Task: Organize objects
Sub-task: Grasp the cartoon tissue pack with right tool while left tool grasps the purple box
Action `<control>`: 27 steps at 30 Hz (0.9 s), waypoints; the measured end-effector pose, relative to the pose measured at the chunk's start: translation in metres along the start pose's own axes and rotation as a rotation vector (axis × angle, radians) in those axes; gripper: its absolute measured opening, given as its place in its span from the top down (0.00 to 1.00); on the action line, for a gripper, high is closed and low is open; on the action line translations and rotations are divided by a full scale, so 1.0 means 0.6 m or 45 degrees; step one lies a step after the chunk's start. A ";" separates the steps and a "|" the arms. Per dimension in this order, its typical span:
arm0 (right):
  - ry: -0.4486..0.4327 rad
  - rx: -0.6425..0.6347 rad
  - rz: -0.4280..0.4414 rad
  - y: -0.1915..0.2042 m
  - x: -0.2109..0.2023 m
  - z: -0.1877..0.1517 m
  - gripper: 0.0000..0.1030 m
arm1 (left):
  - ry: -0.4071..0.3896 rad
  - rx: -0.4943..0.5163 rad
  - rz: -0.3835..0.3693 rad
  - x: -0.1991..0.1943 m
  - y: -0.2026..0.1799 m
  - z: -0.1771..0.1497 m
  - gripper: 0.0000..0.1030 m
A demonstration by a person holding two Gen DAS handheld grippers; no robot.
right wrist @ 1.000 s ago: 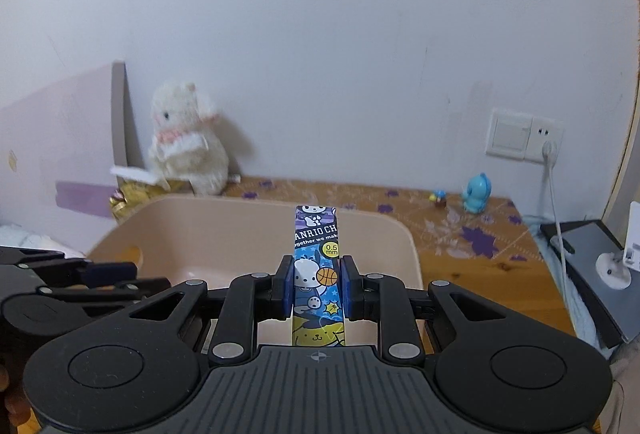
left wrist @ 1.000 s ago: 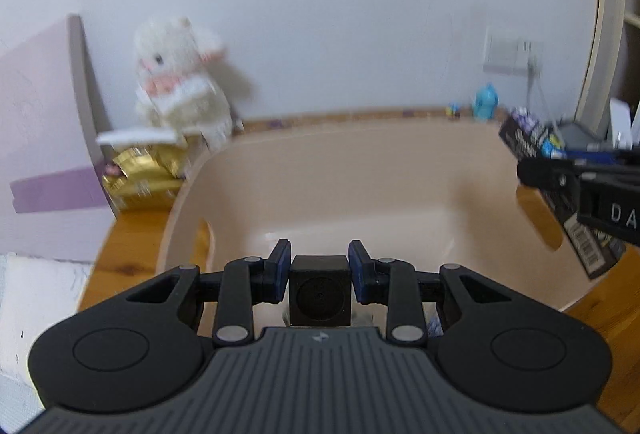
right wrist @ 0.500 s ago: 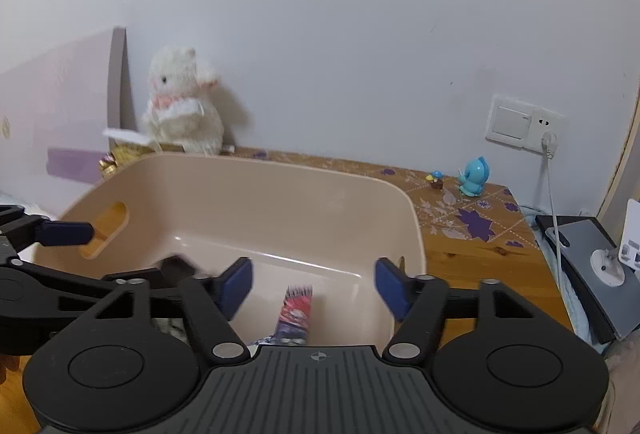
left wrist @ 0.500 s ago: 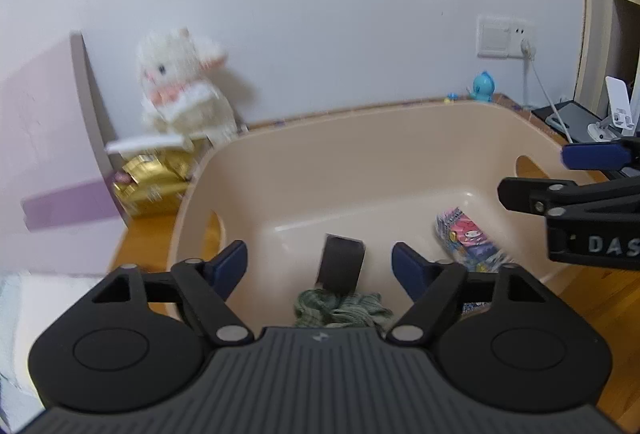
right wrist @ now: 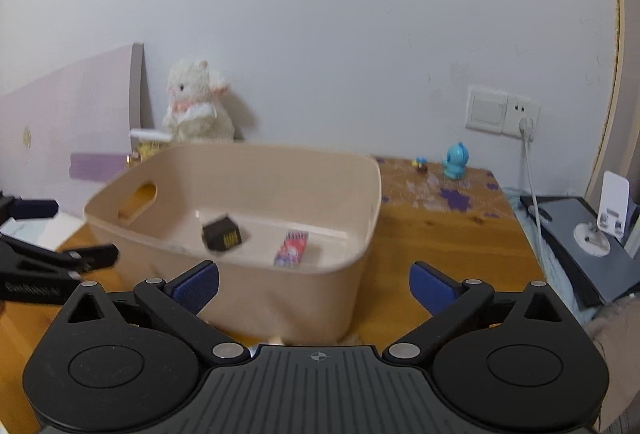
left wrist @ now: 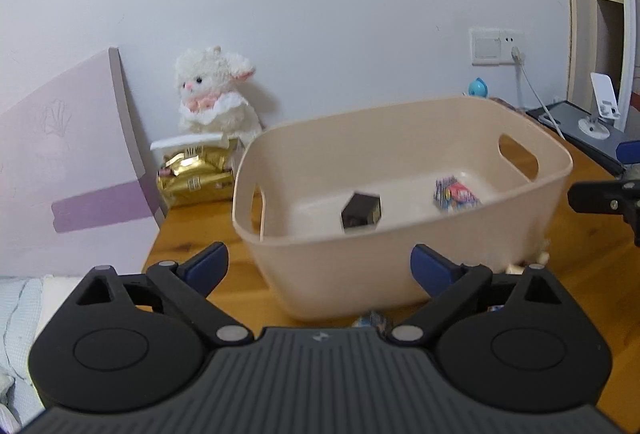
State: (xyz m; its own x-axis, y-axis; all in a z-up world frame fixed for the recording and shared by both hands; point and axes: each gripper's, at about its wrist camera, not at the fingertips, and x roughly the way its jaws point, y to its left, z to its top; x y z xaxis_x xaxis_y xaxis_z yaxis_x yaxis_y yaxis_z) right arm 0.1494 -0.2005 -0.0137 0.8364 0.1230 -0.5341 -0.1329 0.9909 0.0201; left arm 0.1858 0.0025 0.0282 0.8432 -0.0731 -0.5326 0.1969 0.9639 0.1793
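In the left wrist view, the left tongs (left wrist: 319,266) stand apart and empty at lower centre, before the beige bin (left wrist: 400,274) on the wooden bench (left wrist: 188,246). Inside the bin at centre frame sit a small black box (left wrist: 361,213) and, to its right, a colourful pack (left wrist: 456,193); both look light and stiff, best pinched across their narrow sides. The right tongs (right wrist: 314,284) likewise gape empty.

Both hand-held grippers (left wrist: 319,266) (right wrist: 314,280) wide apart
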 end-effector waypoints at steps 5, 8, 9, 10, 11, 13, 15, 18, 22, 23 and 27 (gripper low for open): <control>0.103 -0.041 -0.003 0.002 0.017 -0.043 0.00 | 0.071 -0.004 -0.023 0.012 0.007 -0.045 0.05; 0.156 -0.039 0.016 0.002 0.029 -0.065 0.00 | 0.111 0.019 -0.034 0.027 0.008 -0.067 0.05; 0.173 -0.038 0.021 0.003 0.033 -0.072 0.00 | 0.112 0.029 -0.037 0.031 0.009 -0.073 0.05; 0.190 -0.037 0.025 0.005 0.039 -0.077 0.00 | 0.106 0.038 -0.037 0.034 0.009 -0.079 0.05; 0.206 -0.036 0.029 0.006 0.044 -0.083 0.00 | 0.098 0.048 -0.037 0.037 0.009 -0.084 0.05; 0.239 -0.033 0.036 0.008 0.056 -0.093 0.00 | 0.095 0.066 -0.045 0.043 0.009 -0.093 0.05; 0.267 -0.027 0.047 0.009 0.068 -0.101 0.00 | 0.103 0.076 -0.056 0.052 0.010 -0.099 0.05; 0.297 -0.018 0.060 0.011 0.086 -0.110 0.00 | 0.124 0.080 -0.062 0.071 0.012 -0.104 0.05; 0.327 -0.029 0.067 0.021 0.106 -0.121 0.00 | 0.171 0.045 -0.066 0.100 0.019 -0.109 0.05; 0.327 -0.036 0.067 0.024 0.109 -0.122 0.00 | 0.182 0.035 -0.078 0.107 0.021 -0.109 0.05; 0.329 -0.052 0.067 0.033 0.125 -0.124 0.00 | 0.192 0.015 -0.107 0.127 0.024 -0.111 0.09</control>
State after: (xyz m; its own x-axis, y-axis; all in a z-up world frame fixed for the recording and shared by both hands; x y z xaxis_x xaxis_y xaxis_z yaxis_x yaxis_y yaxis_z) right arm 0.1701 -0.1755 -0.1165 0.6652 0.1513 -0.7312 -0.1983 0.9799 0.0224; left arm 0.2196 0.0277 -0.0646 0.7388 -0.1134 -0.6643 0.2701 0.9529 0.1377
